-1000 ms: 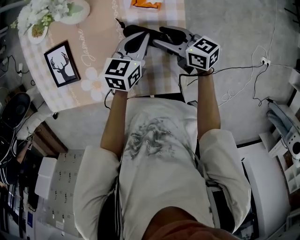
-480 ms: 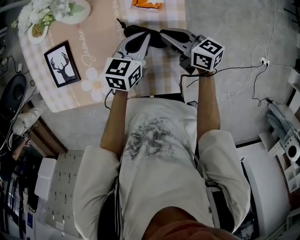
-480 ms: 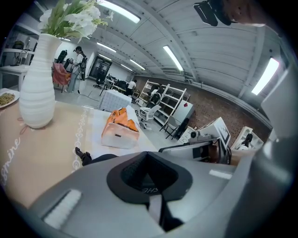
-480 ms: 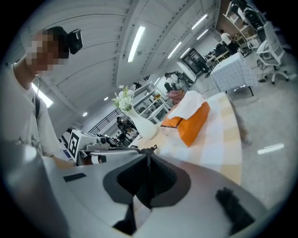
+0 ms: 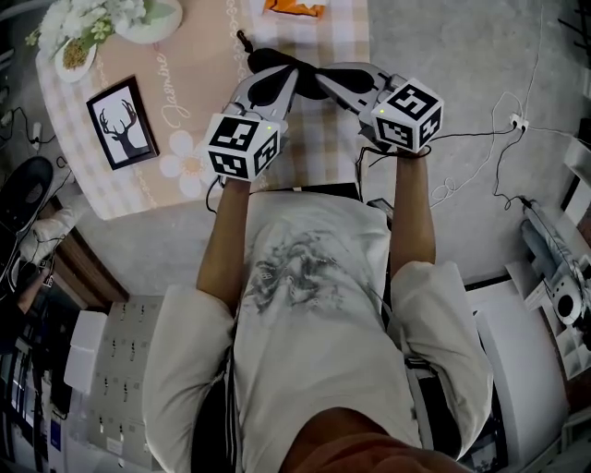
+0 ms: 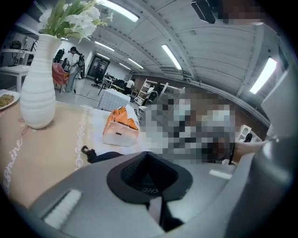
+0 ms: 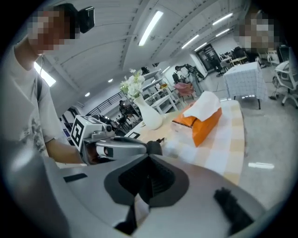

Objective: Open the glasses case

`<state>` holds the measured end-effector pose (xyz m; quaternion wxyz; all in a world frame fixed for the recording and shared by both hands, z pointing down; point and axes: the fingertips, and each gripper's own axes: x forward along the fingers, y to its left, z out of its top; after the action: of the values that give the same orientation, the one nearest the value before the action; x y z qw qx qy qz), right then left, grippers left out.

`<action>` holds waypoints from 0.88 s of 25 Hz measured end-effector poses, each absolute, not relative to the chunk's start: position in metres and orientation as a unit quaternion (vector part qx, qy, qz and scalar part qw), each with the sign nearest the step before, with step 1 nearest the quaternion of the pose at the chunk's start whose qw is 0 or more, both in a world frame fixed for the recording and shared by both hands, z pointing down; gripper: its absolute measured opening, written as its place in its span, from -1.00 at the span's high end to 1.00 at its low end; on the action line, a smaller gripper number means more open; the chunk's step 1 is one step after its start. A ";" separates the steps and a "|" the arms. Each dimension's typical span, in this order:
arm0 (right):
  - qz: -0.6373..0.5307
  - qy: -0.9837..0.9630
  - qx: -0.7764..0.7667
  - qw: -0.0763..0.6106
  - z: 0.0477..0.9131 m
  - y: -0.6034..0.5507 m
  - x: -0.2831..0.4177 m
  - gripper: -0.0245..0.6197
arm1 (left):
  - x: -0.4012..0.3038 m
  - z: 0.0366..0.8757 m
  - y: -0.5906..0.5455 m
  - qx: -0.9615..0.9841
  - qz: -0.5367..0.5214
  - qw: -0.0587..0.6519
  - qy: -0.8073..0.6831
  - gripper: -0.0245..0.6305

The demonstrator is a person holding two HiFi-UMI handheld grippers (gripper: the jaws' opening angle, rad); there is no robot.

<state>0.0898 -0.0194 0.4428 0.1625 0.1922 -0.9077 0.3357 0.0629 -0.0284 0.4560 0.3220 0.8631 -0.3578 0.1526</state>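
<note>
The black glasses case lies on the checked tablecloth, its small strap pointing away from me. In the left gripper view the glasses case shows just left of the jaws. My left gripper is shut, its tip at the case's right end. My right gripper has just been closing and is now shut, tip to tip with the left. In each gripper view the pads meet with nothing seen between them. Whether either tip pinches the case is hidden.
An orange tissue pack lies beyond the case. A white vase of flowers and a framed deer picture stand to the left. The table's near edge is at my chest. Cables run over the floor at the right.
The right gripper's jaws, wide apart a second ago, have closed. Its marker cube has shifted a little to the right and rolled. The left gripper has stayed in place.
</note>
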 end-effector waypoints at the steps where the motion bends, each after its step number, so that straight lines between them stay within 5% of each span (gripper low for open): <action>1: 0.331 -0.907 0.191 0.175 0.443 -0.016 0.087 0.88 | 0.060 0.456 -0.028 0.862 0.157 0.318 -0.363 0.92; 22: 0.335 -0.892 0.235 0.190 0.446 -0.012 0.076 0.88 | 0.031 0.460 -0.050 0.882 0.197 0.243 -0.352 0.92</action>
<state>0.0763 -0.0117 0.4462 0.1896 0.2352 -0.8925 0.3350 0.0315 -0.0501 0.4603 0.2433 0.8821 -0.3517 0.1974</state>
